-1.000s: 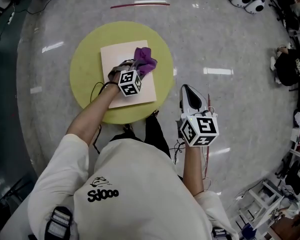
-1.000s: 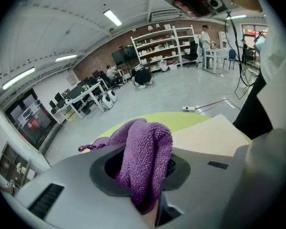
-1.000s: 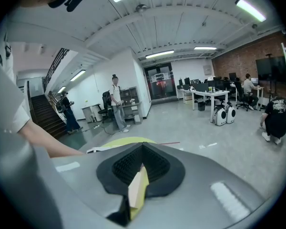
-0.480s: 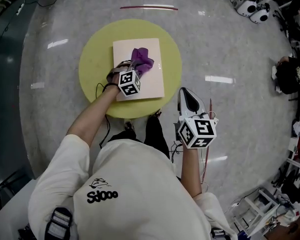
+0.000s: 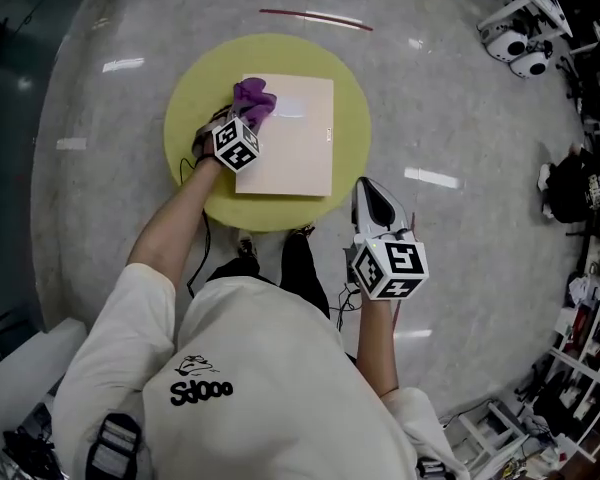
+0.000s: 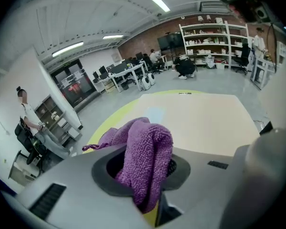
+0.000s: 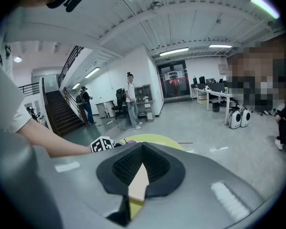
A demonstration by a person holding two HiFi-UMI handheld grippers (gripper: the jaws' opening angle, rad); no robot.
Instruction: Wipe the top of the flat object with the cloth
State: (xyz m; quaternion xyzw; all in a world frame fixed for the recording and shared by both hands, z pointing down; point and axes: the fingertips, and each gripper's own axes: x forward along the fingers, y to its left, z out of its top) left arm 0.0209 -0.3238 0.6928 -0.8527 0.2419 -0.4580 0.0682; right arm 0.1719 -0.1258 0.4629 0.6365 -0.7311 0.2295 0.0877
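Note:
A flat beige board (image 5: 295, 138) lies on a round yellow-green table (image 5: 195, 118). A purple cloth (image 5: 252, 100) sits bunched on the board's far left corner, with my left gripper (image 5: 242, 120) shut on it. In the left gripper view the cloth (image 6: 145, 151) fills the space between the jaws, and the board (image 6: 200, 120) stretches ahead to the right. My right gripper (image 5: 371, 186) hangs off the table's near right side over the floor, shut and holding nothing. In the right gripper view its jaws meet (image 7: 142, 149), and a sliver of the board (image 7: 139, 185) shows below them.
Grey polished floor surrounds the table, with a red line (image 5: 315, 16) beyond it. White machines (image 5: 520, 53) and shelving (image 5: 580, 368) stand at the right. A person (image 7: 130, 101) stands by a desk near stairs (image 7: 62, 111). A black cable (image 5: 192, 173) hangs at the table's left edge.
My left gripper has slid the cloth leftward across the board, from its right part to its far left corner. The right gripper has stayed beside the table.

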